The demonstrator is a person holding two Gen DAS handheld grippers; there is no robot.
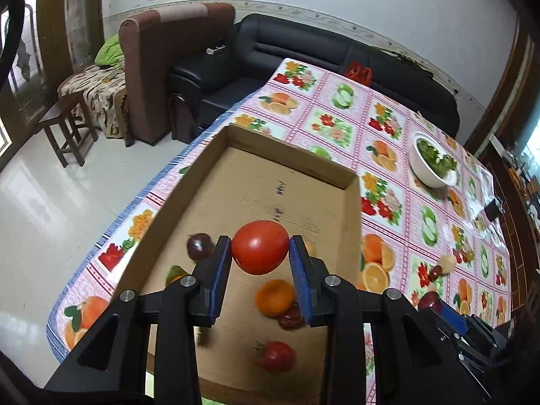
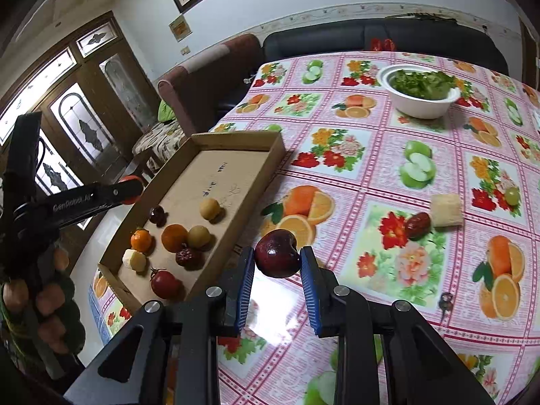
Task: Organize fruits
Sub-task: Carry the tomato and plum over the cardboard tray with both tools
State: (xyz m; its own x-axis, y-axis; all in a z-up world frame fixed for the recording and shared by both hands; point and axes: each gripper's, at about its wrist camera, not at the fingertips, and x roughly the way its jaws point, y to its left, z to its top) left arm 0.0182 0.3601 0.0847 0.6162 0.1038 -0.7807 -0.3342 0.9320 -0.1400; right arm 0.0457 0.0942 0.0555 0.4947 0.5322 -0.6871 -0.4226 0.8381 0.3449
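Observation:
My left gripper (image 1: 260, 253) is shut on a red tomato (image 1: 260, 247) and holds it above the open cardboard tray (image 1: 351, 202). In the tray lie several fruits: an orange (image 1: 274, 297), a small tomato (image 1: 277, 355), a dark plum (image 1: 199, 246). My right gripper (image 2: 277, 263) is shut on a dark red apple (image 2: 276, 258), held above the tablecloth just right of the tray (image 2: 270, 165). The left gripper (image 2: 130, 190) shows at the left of the right wrist view with the tomato mostly hidden. A red date (image 2: 417, 224) and a pale fruit piece (image 2: 446, 210) lie on the table.
A white bowl of greens (image 2: 420, 92) stands at the far side of the table. A small key (image 2: 445, 301) lies near the right. A black sofa (image 1: 303, 50), a brown armchair (image 1: 168, 67) and a wooden stool (image 1: 65, 128) stand beyond the table.

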